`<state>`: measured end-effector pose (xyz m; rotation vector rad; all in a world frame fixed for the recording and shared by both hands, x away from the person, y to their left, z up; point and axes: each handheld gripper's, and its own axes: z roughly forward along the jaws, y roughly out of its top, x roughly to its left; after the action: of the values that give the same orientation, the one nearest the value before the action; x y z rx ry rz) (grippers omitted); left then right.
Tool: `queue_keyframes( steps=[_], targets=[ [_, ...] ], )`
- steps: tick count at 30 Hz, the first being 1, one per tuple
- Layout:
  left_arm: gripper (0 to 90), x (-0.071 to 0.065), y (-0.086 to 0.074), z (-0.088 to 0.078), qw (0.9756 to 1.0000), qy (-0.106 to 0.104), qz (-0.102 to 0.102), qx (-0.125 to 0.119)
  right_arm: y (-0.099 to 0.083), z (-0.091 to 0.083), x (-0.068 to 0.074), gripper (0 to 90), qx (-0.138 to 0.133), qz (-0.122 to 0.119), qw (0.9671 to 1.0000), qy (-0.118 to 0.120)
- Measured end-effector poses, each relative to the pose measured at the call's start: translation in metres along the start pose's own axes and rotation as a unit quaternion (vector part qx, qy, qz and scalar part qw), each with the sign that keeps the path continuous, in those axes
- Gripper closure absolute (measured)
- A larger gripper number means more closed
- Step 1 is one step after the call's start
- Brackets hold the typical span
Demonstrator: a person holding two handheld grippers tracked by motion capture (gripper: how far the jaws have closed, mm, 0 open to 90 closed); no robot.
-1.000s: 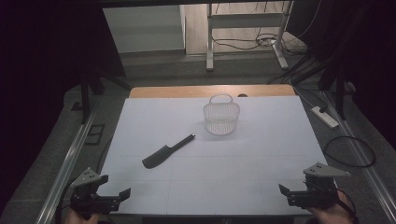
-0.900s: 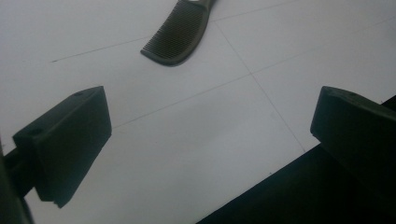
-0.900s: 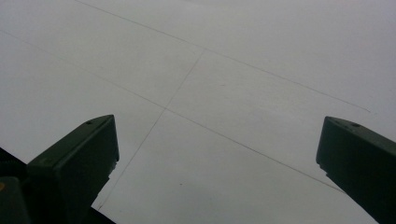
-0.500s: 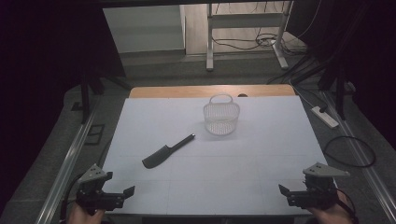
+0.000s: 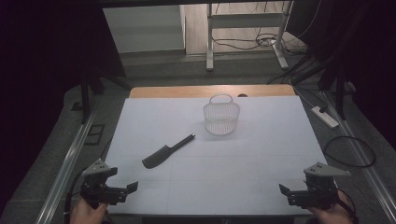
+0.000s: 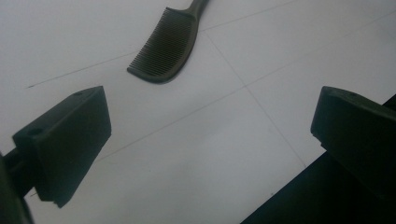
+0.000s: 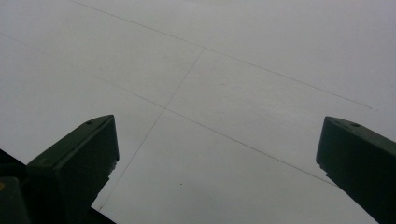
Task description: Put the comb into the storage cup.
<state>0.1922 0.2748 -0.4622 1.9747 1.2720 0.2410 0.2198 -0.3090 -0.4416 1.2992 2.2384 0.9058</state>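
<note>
A black comb (image 5: 166, 150) lies flat on the white table cover (image 5: 261, 154), left of centre, its handle pointing toward the far right. In the left gripper view the comb (image 6: 163, 44) lies ahead, beyond the wide-apart jaws. A clear mesh basket (image 5: 221, 116) with a handle stands upright near the far middle. My left gripper (image 5: 130, 188) is open at the near left corner, held in a hand. At the near right corner my right gripper (image 5: 284, 190) is open over bare cover, nothing between its jaws.
The table's wooden far edge (image 5: 187, 90) shows behind the cover. A metal rail (image 5: 70, 158) runs along the left side and another along the right. A power strip (image 5: 325, 116) and cables lie on the floor at right. A desk frame (image 5: 245, 32) stands beyond.
My left gripper has moved rightward and slightly forward, toward the comb. The right gripper, the comb and the basket stay where they were.
</note>
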Motion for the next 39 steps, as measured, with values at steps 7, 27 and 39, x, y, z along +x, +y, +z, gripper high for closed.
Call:
queue_keyframes(
  steps=[7,27,39],
  targets=[
    [0.0,-0.002,0.011,0.008,0.9999,0.001,0.011,0.009,0.000,0.000,0.000,0.0,0.001,0.001,1.0000,0.001],
    [0.0,-0.006,0.042,0.032,0.9987,-0.015,0.033,0.036,0.000,0.001,0.000,0.0,0.005,-0.002,1.0000,0.004],
    [0.0,-0.007,0.059,0.045,0.9981,-0.020,0.042,0.041,0.000,0.002,0.000,0.0,0.007,-0.003,1.0000,0.006]
  ],
)
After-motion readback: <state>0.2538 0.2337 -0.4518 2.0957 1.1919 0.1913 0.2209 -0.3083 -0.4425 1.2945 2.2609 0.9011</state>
